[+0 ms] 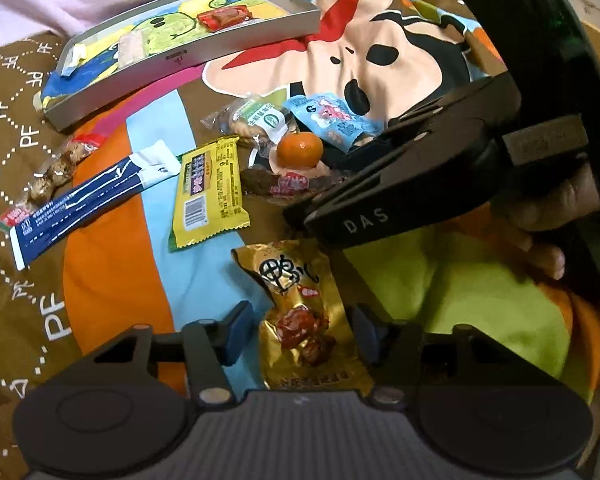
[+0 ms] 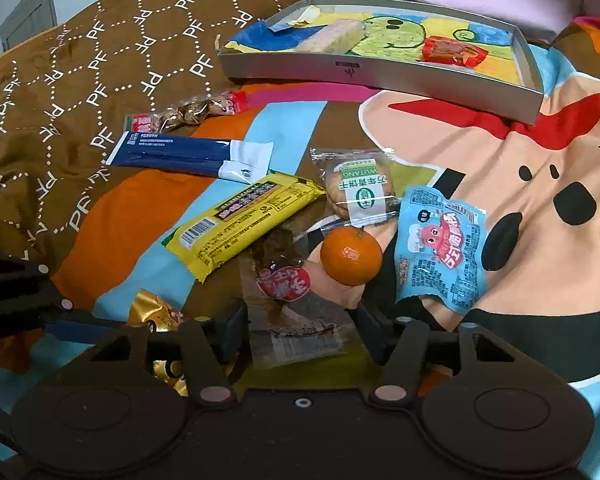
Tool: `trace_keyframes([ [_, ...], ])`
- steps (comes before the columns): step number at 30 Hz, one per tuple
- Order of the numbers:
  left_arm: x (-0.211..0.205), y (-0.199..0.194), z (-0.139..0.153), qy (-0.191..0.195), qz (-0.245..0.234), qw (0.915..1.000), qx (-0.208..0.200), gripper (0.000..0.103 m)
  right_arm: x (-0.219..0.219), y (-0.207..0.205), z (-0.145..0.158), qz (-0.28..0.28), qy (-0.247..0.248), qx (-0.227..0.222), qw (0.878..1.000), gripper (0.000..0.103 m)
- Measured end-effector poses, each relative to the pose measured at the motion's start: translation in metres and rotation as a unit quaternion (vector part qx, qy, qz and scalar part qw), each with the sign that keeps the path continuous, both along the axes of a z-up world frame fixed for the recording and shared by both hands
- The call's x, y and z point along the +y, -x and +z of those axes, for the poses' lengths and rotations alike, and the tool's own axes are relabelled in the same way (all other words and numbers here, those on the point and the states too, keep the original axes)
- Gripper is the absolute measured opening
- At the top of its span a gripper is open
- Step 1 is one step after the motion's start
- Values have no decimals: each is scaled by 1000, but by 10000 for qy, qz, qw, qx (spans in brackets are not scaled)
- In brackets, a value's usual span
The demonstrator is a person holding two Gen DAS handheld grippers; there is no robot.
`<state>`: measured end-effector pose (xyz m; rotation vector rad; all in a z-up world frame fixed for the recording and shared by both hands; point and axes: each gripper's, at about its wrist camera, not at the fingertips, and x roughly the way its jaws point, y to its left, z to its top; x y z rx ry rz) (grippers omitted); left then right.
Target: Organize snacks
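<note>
My left gripper (image 1: 300, 334) is open, with a gold foil snack packet (image 1: 300, 312) lying on the bedspread between its fingers. A narrow gap shows at the left pad. My right gripper (image 2: 300, 334) reaches down around a clear packet of brown snack with a red label (image 2: 288, 280). Its pads sit at the packet's edges and the packet lies flat, not squeezed. A grey tray (image 2: 352, 68) at the back holds a red packet (image 2: 454, 52) and a pale bar (image 2: 332, 36). From the left wrist view the right gripper (image 1: 300, 216) comes in from the right, held by a hand.
Loose on the bedspread are a mandarin (image 2: 351, 255), yellow bar (image 2: 240, 224), navy stick packet (image 2: 180, 154), light blue packet (image 2: 440, 248), biscuit packet (image 2: 360, 192) and nut packet (image 2: 192, 114). The left gripper (image 2: 40, 280) is at the left edge.
</note>
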<state>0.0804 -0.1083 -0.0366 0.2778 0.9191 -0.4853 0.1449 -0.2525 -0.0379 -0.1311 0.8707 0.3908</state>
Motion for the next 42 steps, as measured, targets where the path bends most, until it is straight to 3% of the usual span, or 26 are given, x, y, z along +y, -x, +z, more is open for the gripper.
trace_keyframes([
  [3,-1,-2,1,-52,74,10000,-1,45,0,1,0,-1,12,-13,10000,55],
  [16,9,-6,9,35,216,9998,39,37,-8,16,11,-25,-6,111,9999,54],
  [20,21,-11,14,138,341,9993,18,40,-10,28,18,81,74,204,9997,54],
  [24,30,-18,13,287,490,9983,111,50,-13,31,20,52,35,162,9998,56],
  [30,30,-25,6,318,503,9981,131,64,-11,22,17,55,-12,-21,10000,68],
  [35,29,-31,2,322,529,9979,199,66,-1,10,11,253,62,-89,9996,73],
  [42,34,-33,2,357,516,9977,243,56,-4,0,13,137,-343,45,9993,73],
])
